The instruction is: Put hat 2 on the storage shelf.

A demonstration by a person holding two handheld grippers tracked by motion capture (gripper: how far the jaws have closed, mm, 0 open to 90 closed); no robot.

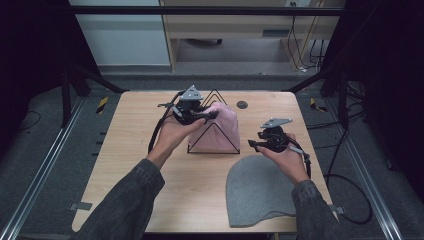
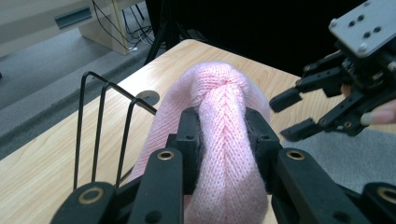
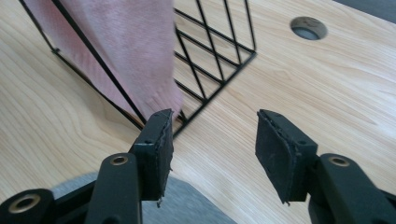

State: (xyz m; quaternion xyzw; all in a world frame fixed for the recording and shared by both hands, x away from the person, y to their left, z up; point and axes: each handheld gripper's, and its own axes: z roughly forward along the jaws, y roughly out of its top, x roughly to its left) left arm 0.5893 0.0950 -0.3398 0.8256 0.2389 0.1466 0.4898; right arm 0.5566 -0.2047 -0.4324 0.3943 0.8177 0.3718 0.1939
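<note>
A pink knitted hat (image 1: 223,129) is draped over a black wire triangular rack (image 1: 214,141) in the middle of the table. My left gripper (image 1: 204,115) is shut on the hat's top fold; in the left gripper view the pink knit (image 2: 224,135) is pinched between both jaws. A grey hat (image 1: 257,190) lies flat at the near right. My right gripper (image 1: 253,145) hovers open just above the grey hat's far edge, right of the rack. The right gripper view has the open gripper (image 3: 212,149) facing the rack's base (image 3: 210,93) and the pink hat (image 3: 126,51).
The wooden table (image 1: 140,175) has a round cable hole (image 1: 242,104) behind the rack. Metal rails run along both sides of the table, with cables on the floor at right. Bare wood lies at the left and the near middle.
</note>
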